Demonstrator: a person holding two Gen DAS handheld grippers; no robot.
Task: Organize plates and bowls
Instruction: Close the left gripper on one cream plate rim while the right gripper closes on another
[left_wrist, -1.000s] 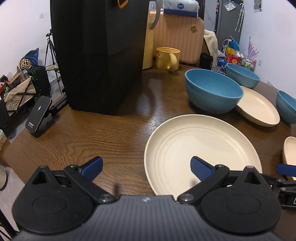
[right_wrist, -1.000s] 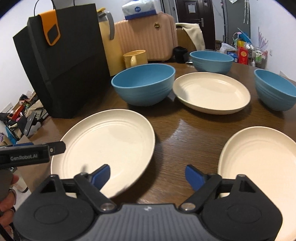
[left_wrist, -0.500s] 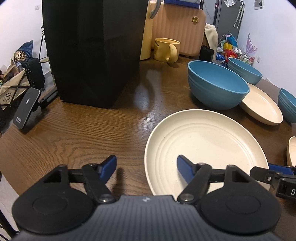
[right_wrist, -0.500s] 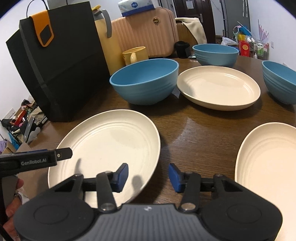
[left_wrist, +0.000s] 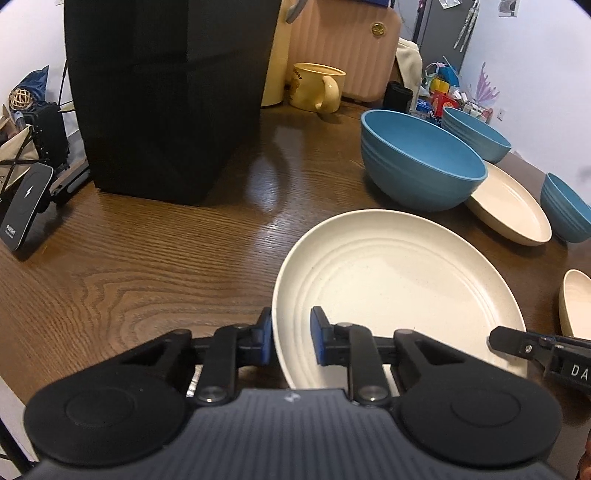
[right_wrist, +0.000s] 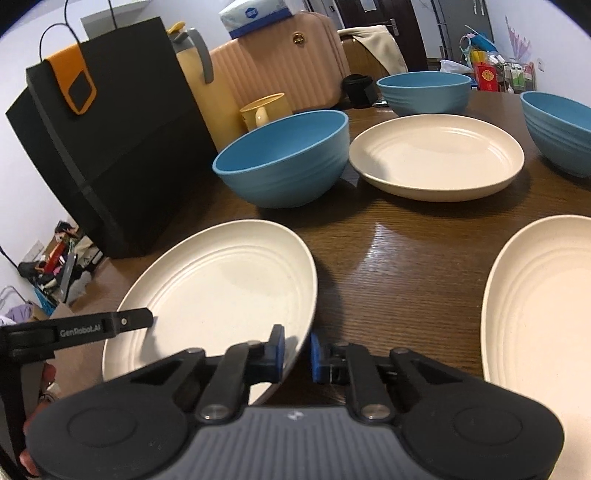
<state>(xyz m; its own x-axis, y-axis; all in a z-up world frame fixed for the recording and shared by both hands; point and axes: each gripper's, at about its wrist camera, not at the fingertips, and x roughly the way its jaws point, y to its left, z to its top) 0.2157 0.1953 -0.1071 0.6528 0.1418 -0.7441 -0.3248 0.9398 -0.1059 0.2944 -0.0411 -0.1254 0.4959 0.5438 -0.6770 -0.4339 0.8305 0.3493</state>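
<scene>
A cream plate lies on the brown wooden table right in front of me; it also shows in the right wrist view. My left gripper is shut on its near left rim. My right gripper is shut on its near right rim. Behind it stands a blue bowl, then a second cream plate, with two more blue bowls beyond. A third cream plate lies at the right.
A tall black bag stands at the back left. A yellow mug, a yellow jug and a pink case sit behind it. A black phone stand hangs at the table's left edge.
Both grippers have moved in toward the near plate and closed from wide open onto its rim, the left on the left side, the right on the right side.
</scene>
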